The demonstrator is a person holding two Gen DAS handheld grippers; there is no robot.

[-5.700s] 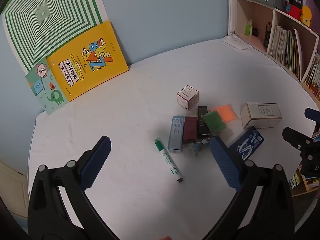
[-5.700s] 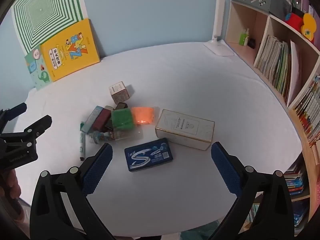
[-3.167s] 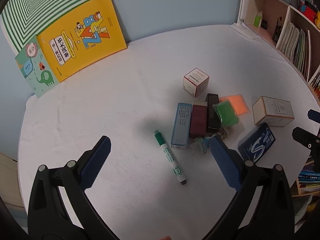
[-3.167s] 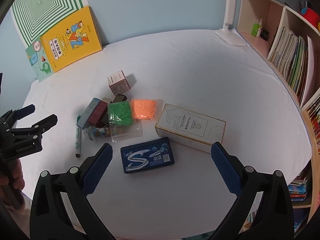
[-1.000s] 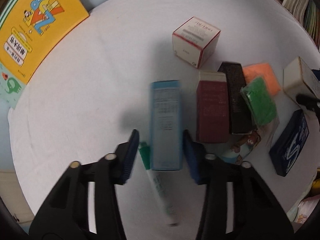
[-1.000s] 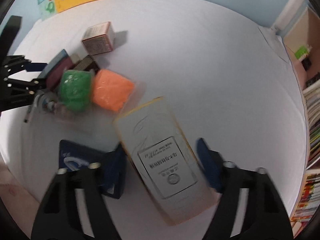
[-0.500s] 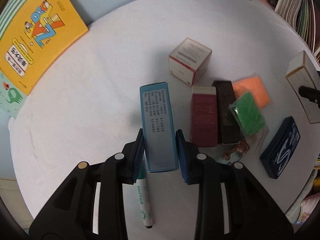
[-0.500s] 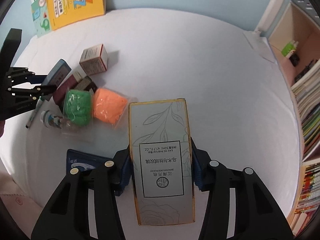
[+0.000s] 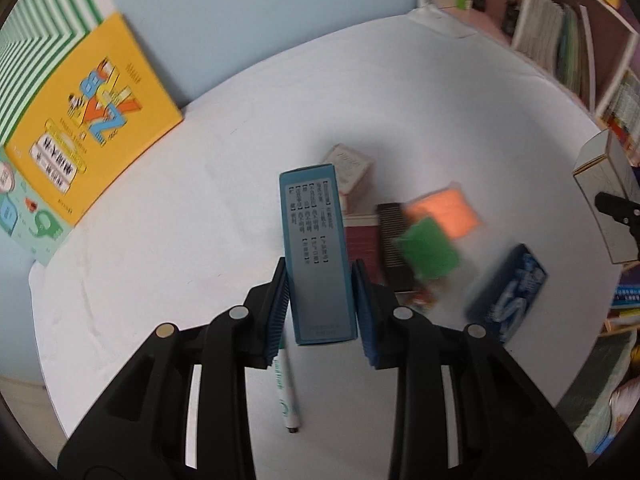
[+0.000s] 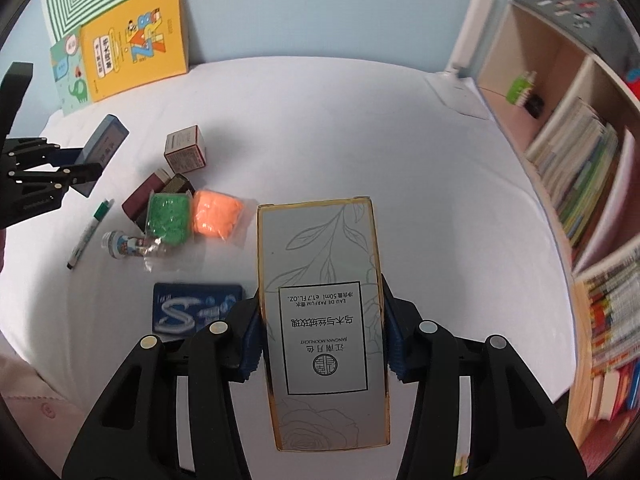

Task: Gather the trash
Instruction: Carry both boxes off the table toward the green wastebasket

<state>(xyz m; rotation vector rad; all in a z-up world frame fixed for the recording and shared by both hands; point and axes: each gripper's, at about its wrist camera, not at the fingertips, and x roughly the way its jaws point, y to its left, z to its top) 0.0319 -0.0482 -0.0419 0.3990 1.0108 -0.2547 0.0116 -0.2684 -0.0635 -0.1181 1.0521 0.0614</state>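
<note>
My left gripper (image 9: 320, 280) is shut on a slim blue box (image 9: 314, 248) and holds it off the white table (image 9: 180, 240). My right gripper (image 10: 322, 320) is shut on a white perfume box with gold edges (image 10: 324, 280), also lifted. In the right wrist view the left gripper (image 10: 60, 172) and its blue box (image 10: 105, 148) show at the far left. Left on the table are a small white cube box (image 10: 186, 148), a maroon box (image 9: 362, 240), a dark box (image 9: 394, 240), green (image 10: 168, 218) and orange (image 10: 216, 214) clay bags, a blue gum pack (image 10: 192, 308), a small bottle (image 10: 124, 245) and a green marker (image 9: 286, 388).
Picture books (image 9: 80, 120) lean on the blue wall at the back left. A bookshelf (image 10: 580, 160) full of books runs along the right side, with a white lamp base (image 10: 460, 92) at the table's back right. A sleeve (image 10: 32, 400) shows at the lower left.
Both grippers came down open, closed on their boxes, and have risen with them. The blue box and the perfume box have left the table; the marker now lies bare below the left gripper.
</note>
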